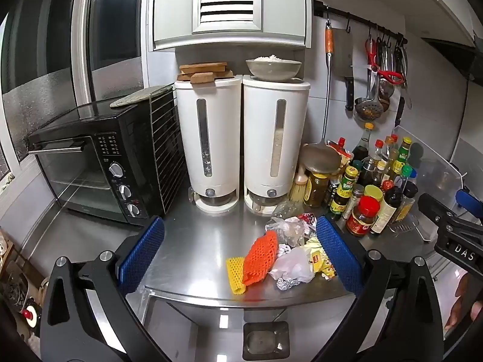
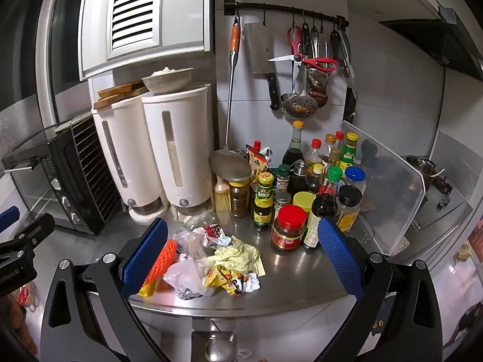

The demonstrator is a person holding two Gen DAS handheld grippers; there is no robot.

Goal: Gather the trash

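Trash pile (image 1: 289, 253) sat near the front edge of the steel counter (image 1: 193, 241), in front of the two white dispensers (image 1: 211, 141). Contents: orange foam net (image 1: 261, 258) lying partly over a yellow foam net (image 1: 236, 274), crumpled clear plastic (image 1: 285, 229), a white plastic bag (image 1: 294, 264), a foil wad (image 1: 286, 284), yellow snack wrappers (image 1: 320, 264). The right wrist view also showed crumpled pale yellow paper (image 2: 238, 255) on the pile's right side and a small white paper ball (image 2: 252, 283) at the front.

Left gripper (image 1: 240, 253): fingers spread wide, holding nothing, hovering at the counter's front edge. In its view the right blue pad (image 1: 338, 253) overlapped the right edge of the pile; contact could not be told. The left pad (image 1: 142, 253) was well apart from the trash.

Right gripper (image 2: 241, 256): fingers also wide, empty. Its left pad (image 2: 145, 256) lined up just beside the orange net (image 2: 161, 259); its right pad (image 2: 341, 259) was near the red-lidded jar (image 2: 289, 229).

The sauce bottles (image 2: 314, 181) crowded behind and right of the pile, close but not visibly touching. A black toaster oven (image 1: 90, 169) stood at the left, a clear splash guard (image 2: 386, 187) at the right, and utensils hung on a wall rail (image 2: 286, 9).
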